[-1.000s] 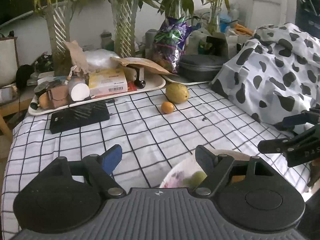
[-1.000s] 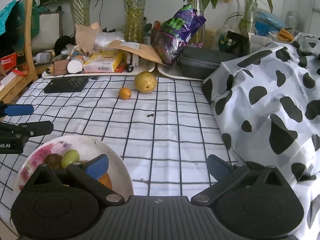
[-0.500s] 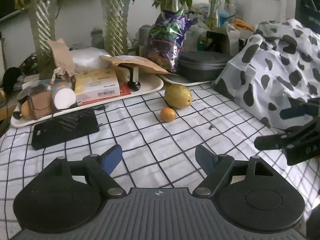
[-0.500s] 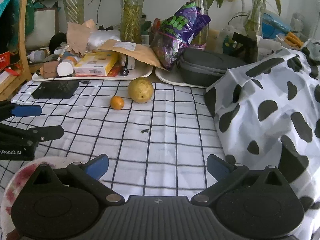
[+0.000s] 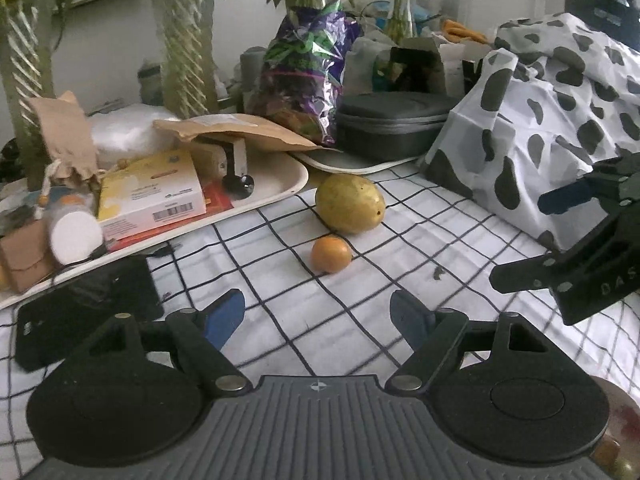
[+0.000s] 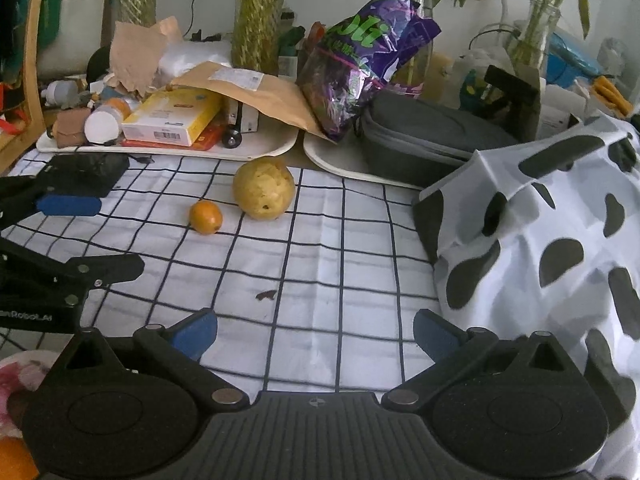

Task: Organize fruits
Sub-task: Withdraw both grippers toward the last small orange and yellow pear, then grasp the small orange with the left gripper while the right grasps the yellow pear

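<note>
A white cloth with a black grid (image 5: 400,264) covers the counter, and the back edge is crowded with plant vases, a purple foil bag (image 6: 360,60) and a cream tray (image 5: 276,184) heaped with boxes and paper. A black-spotted white sheet (image 6: 560,240) is bunched up along the right side. Two loose fruits lie on the cloth just in front of the tray: a yellow-green pear (image 5: 350,202) and, just beside it toward the camera, a small orange (image 5: 331,255), the two close but apart. The left tool (image 5: 318,316) hangs above the cloth short of the orange, released, with nothing between its blue pads. The right tool (image 6: 316,330) is likewise spread wide and empty over bare cloth. A flowered plate (image 6: 16,376) shows at the lower left corner of the right wrist view.
</note>
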### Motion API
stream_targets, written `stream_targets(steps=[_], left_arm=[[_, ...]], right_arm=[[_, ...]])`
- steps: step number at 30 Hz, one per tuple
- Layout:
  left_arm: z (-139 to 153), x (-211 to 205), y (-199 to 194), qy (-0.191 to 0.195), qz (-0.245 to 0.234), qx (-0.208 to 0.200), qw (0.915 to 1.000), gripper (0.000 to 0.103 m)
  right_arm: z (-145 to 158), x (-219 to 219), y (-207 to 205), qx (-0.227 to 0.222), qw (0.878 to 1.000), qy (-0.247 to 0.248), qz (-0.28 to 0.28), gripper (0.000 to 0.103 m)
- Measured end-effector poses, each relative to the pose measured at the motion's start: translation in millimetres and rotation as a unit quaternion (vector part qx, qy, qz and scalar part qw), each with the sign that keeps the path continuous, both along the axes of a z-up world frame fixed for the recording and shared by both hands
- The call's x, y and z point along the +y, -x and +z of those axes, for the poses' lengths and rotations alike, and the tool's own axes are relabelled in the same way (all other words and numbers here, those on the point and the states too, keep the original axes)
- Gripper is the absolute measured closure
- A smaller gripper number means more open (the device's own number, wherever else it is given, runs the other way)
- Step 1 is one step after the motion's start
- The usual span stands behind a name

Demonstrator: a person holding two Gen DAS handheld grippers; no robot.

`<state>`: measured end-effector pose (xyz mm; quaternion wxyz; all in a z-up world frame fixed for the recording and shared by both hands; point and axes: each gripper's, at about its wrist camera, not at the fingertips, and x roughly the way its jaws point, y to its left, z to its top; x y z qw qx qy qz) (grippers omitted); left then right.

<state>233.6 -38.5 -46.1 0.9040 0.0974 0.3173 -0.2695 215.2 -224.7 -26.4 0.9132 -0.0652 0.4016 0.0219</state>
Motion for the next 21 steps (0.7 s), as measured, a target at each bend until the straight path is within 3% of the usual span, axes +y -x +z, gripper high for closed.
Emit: stream_targets(steps=[6,9,12,14,18,21], left_arm=[[-13,-8,-23,0.003,-0.015,0.003,0.9999,0.026],[-16,-17,-30,-0.002,-0.03,-0.005,0.9995,0.035],[-20,-28,-36,-0.015,-0.046,-0.015,0.9987,0.038],[-23,-34,-39,-0.024,-0.056,-0.021,0.998,0.046],[-28,-43,-43,-0.04,-0.068,-0.028,0.9964,0.048],[-30,-44,-48,-0.035,-0.072,-0.025,0.9965,0.059]], right_arm=[[-8,-4,-21,0.009,1.0,0.003,0.008,0.0],[-11,-10,-30,0.016,1.0,-0.007,0.003,0.0],[-16,-15,-39,0.023,1.0,-0.018,-0.003,0.0],[-20,-17,-43,0.027,1.0,-0.015,-0.002,0.0],[-29,-21,-50,0.036,0.999,-0.006,-0.005,0.0],[-33,-22,-55,0.037,0.999,-0.007,-0.004,0.0]])
